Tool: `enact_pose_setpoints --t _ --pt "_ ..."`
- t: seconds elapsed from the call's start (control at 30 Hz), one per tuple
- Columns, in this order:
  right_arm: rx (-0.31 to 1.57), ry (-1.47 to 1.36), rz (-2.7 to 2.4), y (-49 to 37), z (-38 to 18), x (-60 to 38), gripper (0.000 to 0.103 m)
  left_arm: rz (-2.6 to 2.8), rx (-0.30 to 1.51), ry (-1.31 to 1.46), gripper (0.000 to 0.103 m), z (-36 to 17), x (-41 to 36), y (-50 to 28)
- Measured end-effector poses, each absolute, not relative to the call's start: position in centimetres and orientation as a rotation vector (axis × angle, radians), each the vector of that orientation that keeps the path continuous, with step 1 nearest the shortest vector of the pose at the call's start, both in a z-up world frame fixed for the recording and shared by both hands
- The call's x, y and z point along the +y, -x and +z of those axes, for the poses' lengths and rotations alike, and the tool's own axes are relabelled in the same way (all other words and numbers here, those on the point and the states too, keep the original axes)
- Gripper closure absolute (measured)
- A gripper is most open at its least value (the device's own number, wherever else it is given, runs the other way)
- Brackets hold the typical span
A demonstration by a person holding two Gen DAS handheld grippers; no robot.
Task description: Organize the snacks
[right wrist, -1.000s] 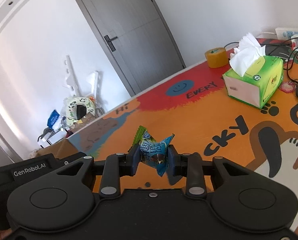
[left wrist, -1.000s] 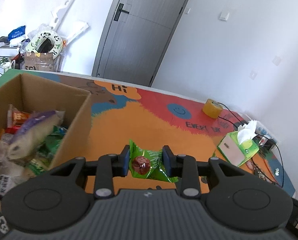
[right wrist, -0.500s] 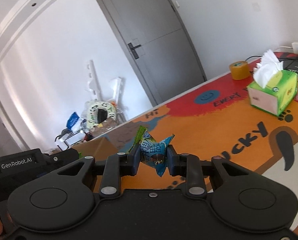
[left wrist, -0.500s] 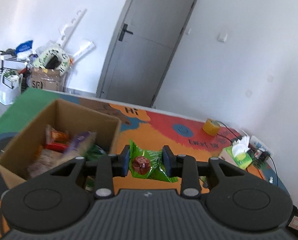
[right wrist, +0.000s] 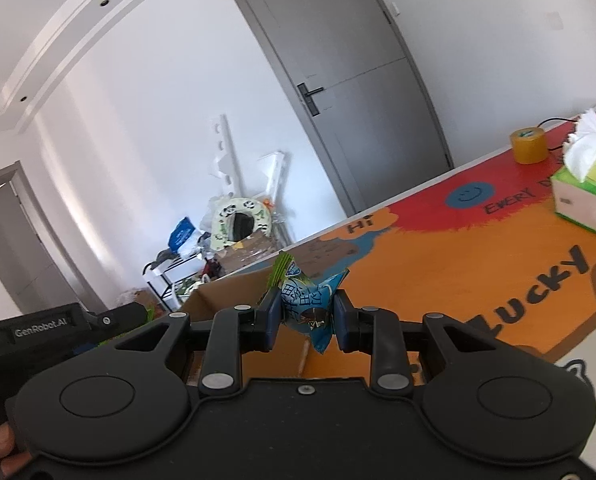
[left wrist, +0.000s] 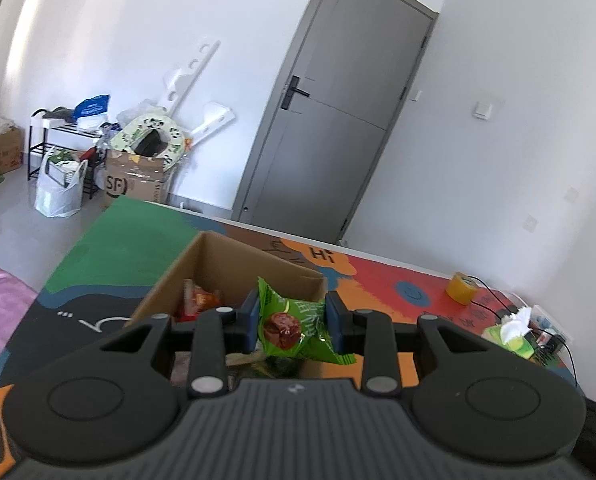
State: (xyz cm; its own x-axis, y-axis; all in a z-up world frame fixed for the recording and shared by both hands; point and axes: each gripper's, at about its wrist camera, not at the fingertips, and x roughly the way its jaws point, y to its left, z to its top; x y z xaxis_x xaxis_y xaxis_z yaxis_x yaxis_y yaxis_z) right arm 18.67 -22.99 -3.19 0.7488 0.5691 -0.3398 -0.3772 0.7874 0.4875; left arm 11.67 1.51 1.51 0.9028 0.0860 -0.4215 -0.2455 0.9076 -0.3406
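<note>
Compared with a second earlier, the left gripper (left wrist: 292,326) now sits higher and farther back from the open brown cardboard box (left wrist: 213,258), which has slid from the left edge of its view to directly beyond the fingertips. More floor and the green end of the colourful printed mat (left wrist: 129,236) now show. In the right wrist view, the box (right wrist: 233,290) now appears behind the right gripper (right wrist: 304,320), and the green tissue box (right wrist: 586,196) has drifted toward the right edge.
</note>
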Motion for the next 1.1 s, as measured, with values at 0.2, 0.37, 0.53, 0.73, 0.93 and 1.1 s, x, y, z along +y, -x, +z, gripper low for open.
enact_pose_setpoints --t 0.2,0.37,0.53,0.73,0.93,1.1 --pt "0.51 -0.403 0.574 -18.6 -2.9 -20.9 0.075 0.204 0.415 0.428 0.071 0.7 3.4 -11.5" --pt "0.519 -0.385 0.605 -18.7 -2.7 -18.9 0.075 0.222 0.431 0.45 0.071 -0.1 4.9 -11.9" --pt "0.53 -0.368 0.646 -18.8 -2.4 -16.5 0.074 0.241 0.452 0.477 0.055 -0.8 6.2 -11.8" --pt "0.554 -0.354 0.684 -18.6 -2.1 -14.3 0.071 0.271 0.424 0.484 0.033 -0.4 7.5 -10.5" --pt "0.563 -0.362 0.701 -18.2 -1.9 -13.7 0.043 0.304 0.417 0.474 0.017 0.0 8.2 -9.8" --pt "0.575 -0.362 0.661 -17.4 -2.0 -15.1 0.031 0.301 0.42 0.498 0.009 -0.2 8.4 -9.1"
